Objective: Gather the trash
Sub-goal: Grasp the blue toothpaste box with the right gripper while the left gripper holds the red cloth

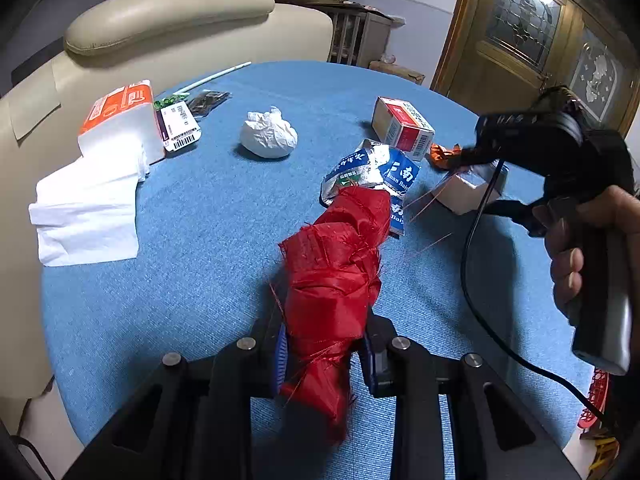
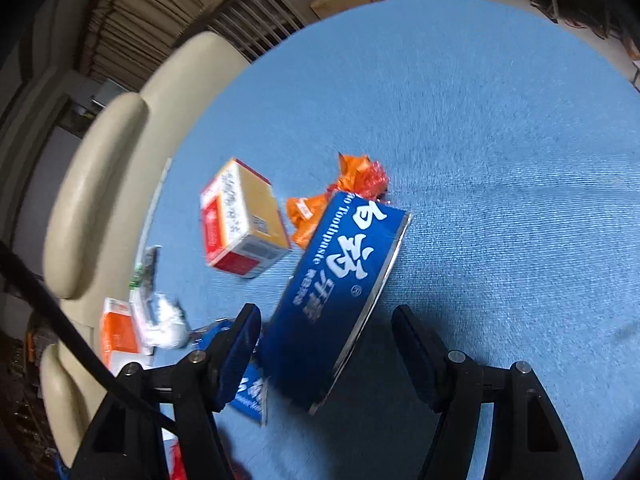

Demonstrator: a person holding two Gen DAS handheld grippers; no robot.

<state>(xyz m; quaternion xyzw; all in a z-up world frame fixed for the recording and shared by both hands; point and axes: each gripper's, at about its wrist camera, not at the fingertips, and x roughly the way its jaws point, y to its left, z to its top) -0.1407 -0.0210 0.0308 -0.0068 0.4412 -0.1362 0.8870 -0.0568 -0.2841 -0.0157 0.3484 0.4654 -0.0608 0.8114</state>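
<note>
The red mesh bag (image 1: 336,280) is bunched into a long roll with frayed threads. It is pinched between the left jaws and reaches forward from them over the table. Just beyond its far end lies a crumpled blue and silver wrapper (image 1: 372,172). Further ahead of the left jaws and to the left sits a white crumpled paper ball (image 1: 269,135). The blue toothpaste box (image 2: 340,280) stands tilted between the right jaws; the left pad is just beside it, the right pad is apart. Ahead of it lie an orange wrapper (image 2: 348,188) and a small red and tan box (image 2: 242,220).
</note>
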